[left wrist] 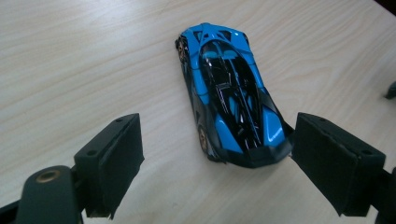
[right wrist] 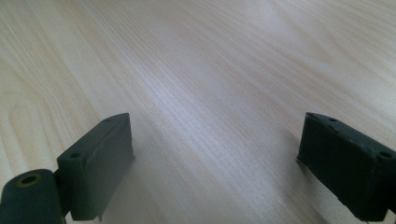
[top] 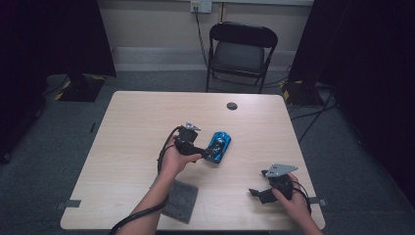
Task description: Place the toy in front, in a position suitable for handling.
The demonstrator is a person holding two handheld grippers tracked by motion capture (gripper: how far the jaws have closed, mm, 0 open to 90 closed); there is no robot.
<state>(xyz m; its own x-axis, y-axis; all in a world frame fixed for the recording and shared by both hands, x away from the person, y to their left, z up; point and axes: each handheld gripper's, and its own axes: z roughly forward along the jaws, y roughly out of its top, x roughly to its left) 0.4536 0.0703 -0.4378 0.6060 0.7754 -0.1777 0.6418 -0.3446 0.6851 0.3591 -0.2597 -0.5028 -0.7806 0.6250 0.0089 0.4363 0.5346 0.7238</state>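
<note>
A blue and black toy sports car [top: 219, 146] lies on the light wooden table [top: 137, 122] near its middle. My left gripper [top: 209, 153] is held right beside the car's near end, jaws spread. In the left gripper view the car [left wrist: 229, 93] stretches away between and beyond the two black pads, its near end close to the right pad [left wrist: 334, 161] and apart from the left one; the gripper [left wrist: 217, 165] is open. My right gripper [top: 255, 193] rests low near the table's front right edge, open, with bare wood between its pads [right wrist: 100, 161].
A grey felt cloth [top: 180, 199] lies near the front edge under the left forearm. A small dark round disc [top: 232, 105] sits at the far side of the table. A black folding chair [top: 240, 51] stands beyond the table.
</note>
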